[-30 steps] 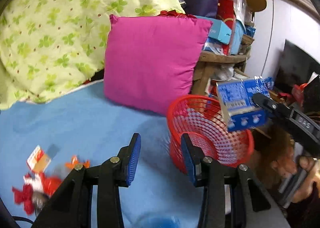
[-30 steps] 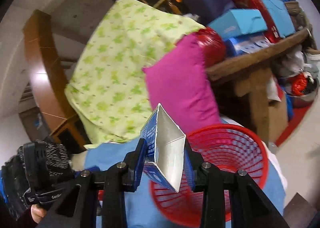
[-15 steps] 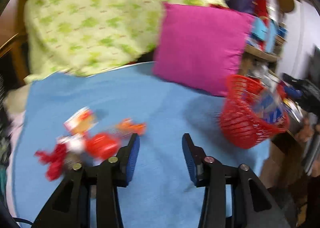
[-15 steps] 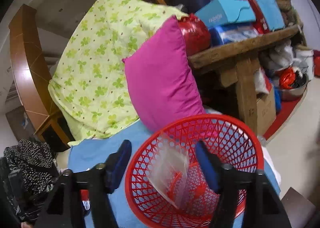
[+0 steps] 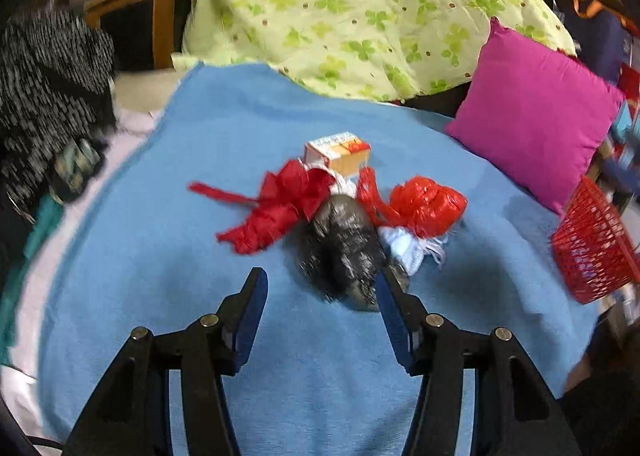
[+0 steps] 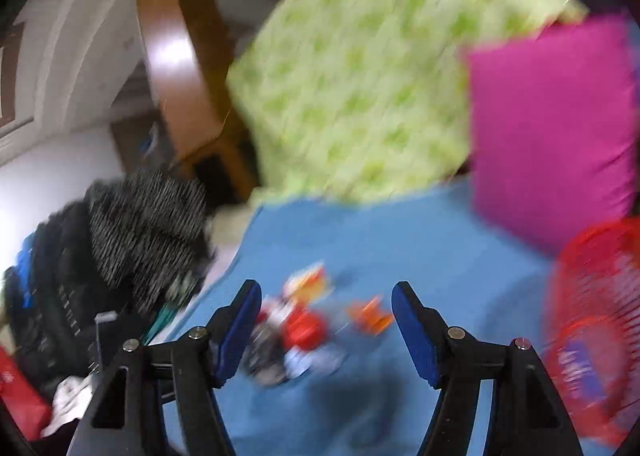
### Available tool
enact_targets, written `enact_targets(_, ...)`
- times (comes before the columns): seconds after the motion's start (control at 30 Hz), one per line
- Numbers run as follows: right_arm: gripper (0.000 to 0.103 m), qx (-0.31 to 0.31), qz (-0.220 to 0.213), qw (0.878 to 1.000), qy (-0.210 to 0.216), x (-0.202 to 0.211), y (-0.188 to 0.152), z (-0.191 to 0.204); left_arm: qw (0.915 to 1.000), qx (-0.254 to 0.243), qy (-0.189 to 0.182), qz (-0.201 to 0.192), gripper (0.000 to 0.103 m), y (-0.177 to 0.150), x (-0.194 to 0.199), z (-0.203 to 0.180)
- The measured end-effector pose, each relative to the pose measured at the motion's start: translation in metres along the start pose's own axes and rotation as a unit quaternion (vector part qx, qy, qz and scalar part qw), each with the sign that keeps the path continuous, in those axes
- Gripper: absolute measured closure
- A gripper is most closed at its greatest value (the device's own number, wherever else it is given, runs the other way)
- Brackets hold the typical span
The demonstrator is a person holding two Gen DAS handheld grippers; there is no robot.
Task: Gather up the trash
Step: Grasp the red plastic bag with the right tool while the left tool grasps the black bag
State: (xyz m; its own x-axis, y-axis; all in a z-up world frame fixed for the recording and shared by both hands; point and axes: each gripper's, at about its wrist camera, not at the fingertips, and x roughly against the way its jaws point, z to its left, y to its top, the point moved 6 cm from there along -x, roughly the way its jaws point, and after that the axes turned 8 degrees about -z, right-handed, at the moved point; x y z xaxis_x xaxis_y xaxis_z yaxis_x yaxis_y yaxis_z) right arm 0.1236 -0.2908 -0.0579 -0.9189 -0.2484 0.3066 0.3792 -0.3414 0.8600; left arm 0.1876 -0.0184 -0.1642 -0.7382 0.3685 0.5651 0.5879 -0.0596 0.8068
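Observation:
A trash pile lies on the blue blanket [image 5: 168, 256]: a small orange-and-white carton [image 5: 338, 153], a red wrapper [image 5: 280, 207], a crumpled black bag [image 5: 344, 252], a red plastic bag [image 5: 424, 207] and a pale blue mask [image 5: 408, 252]. My left gripper [image 5: 320, 296] points down at the pile, its jaws opening with nothing between them; the black bag lies just past the tips. My right gripper [image 6: 326, 320] is open and empty, and the blurred pile [image 6: 296, 332] lies beyond it. The red mesh basket [image 5: 592, 252] [image 6: 592, 320] holds a blue carton [image 6: 576, 368].
A magenta pillow [image 5: 536, 127] leans behind the basket. A green clover quilt [image 5: 360, 7] is heaped at the back. A black-and-white speckled garment [image 5: 48, 87] lies off the blanket's left edge, by a wooden bed frame [image 6: 176, 67].
My right gripper let the blue carton drop into the basket, opened, and swung left toward the pile. My left gripper swung left and down to the pile and its jaws widened.

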Motion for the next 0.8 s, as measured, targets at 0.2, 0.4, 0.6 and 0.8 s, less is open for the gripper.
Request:
enact_targets(0.2,0.032,-0.076,0.122,0.989,0.045,-0.108,-0.053,0.011,0.9980,0.026,-0.038,0.043,0.046,-0.009,-0.018,0.004)
enact_targets(0.4,0.037,-0.117,0.154,0.980,0.038,-0.152,-0.081,-0.003,0.9964,0.017,-0.051,0.065,0.046,-0.016,-0.030,-0.005)
enact_targets(0.6,0.057,-0.125,0.182,0.975,0.032,-0.182,-0.093,-0.002,0.9960,0.017,-0.060,0.065,0.046,-0.012,-0.038,-0.017)
enact_targets(0.8,0.063,-0.121,0.163,0.979,0.026,-0.167,-0.086,-0.012,0.9937,0.032,-0.075,0.077,0.055,-0.010,-0.053,-0.031)
